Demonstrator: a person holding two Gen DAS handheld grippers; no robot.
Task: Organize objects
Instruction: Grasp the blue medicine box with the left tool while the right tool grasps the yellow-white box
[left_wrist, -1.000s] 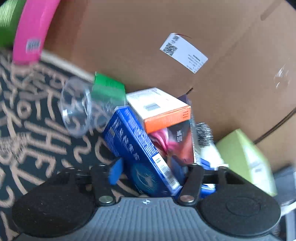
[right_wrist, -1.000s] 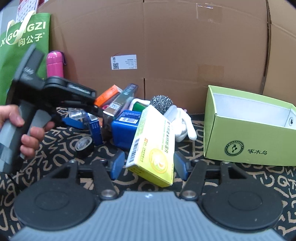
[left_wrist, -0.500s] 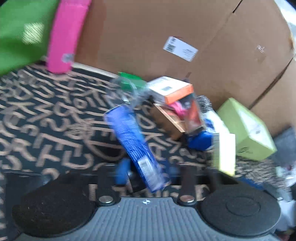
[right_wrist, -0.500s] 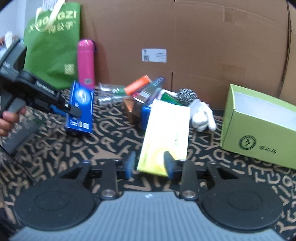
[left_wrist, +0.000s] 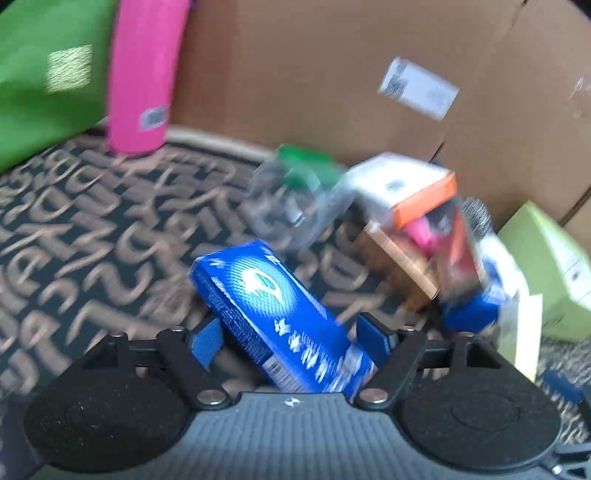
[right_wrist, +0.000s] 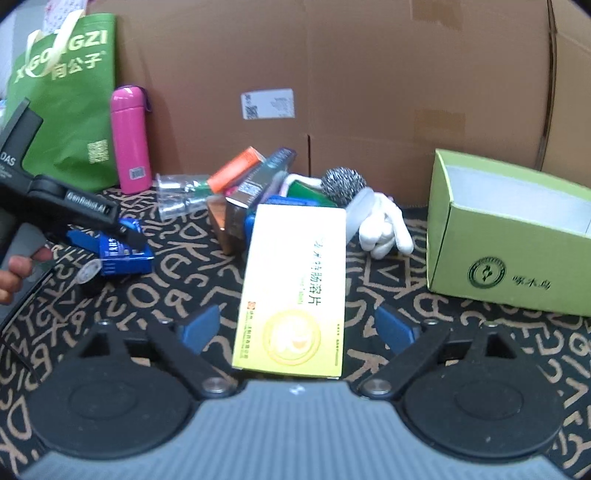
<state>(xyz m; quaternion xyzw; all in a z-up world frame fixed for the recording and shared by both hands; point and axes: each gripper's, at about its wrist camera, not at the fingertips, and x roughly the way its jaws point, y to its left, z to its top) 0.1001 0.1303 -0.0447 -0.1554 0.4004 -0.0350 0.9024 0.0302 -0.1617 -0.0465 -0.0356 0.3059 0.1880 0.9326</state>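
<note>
A blue box (left_wrist: 280, 321) lies between the spread fingers of my left gripper (left_wrist: 291, 339), low over the patterned mat; the jaws look open around it. The same blue box (right_wrist: 123, 254) shows in the right wrist view under the left gripper (right_wrist: 122, 232), by a roll of black tape (right_wrist: 88, 275). A yellow box (right_wrist: 299, 291) lies flat on the mat between the wide-open fingers of my right gripper (right_wrist: 295, 328). A pile of boxes (right_wrist: 251, 192), a clear cup (right_wrist: 177, 197), a steel scourer (right_wrist: 343, 184) and a white toy (right_wrist: 380, 229) sits behind.
An open green carton (right_wrist: 509, 236) stands at the right. A pink bottle (right_wrist: 131, 142) and a green bag (right_wrist: 66, 110) stand at the back left. A cardboard wall (right_wrist: 369, 74) closes the back.
My left gripper carried the blue box left out of the pile and down to the mat, then its jaws spread. My right gripper pulled the yellow box back, laid it flat and opened.
</note>
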